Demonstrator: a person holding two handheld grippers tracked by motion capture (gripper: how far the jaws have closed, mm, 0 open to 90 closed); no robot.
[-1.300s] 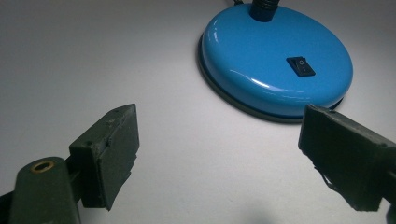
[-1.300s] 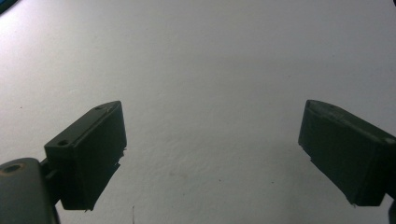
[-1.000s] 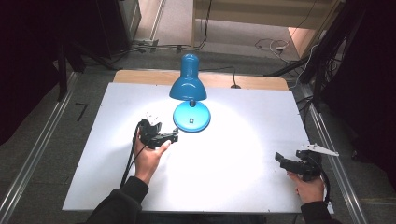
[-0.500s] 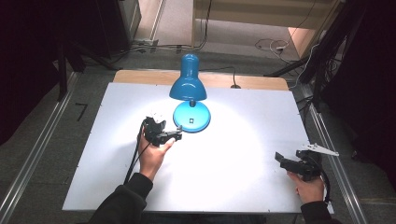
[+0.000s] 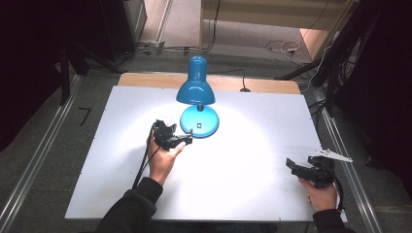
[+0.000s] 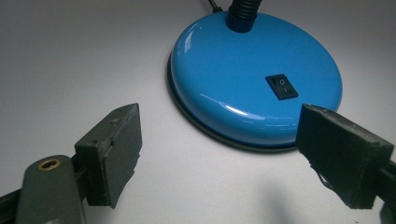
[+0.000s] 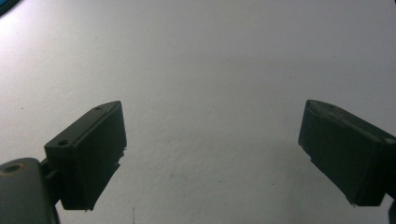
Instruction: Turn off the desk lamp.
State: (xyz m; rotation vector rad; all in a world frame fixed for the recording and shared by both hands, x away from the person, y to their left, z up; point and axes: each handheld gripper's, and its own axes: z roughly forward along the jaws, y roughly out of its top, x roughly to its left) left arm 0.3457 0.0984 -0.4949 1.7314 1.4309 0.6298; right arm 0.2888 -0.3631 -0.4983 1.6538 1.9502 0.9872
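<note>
Rocker switch (image 6: 282,87) on blue lamp base (image 6: 233,79): "O" & "I" marks; no other text.

- One lamp (image 5: 197,97), blue and lit, at the far middle of the table (image 5: 252,194).
- One switch (image 6: 282,87), black, on the lamp's base.
- Two grippers: the left gripper (image 5: 187,139) just beside the lamp's base, the right gripper (image 5: 290,163) well apart from the lamp.
- Two hands, one on each gripper.
</note>
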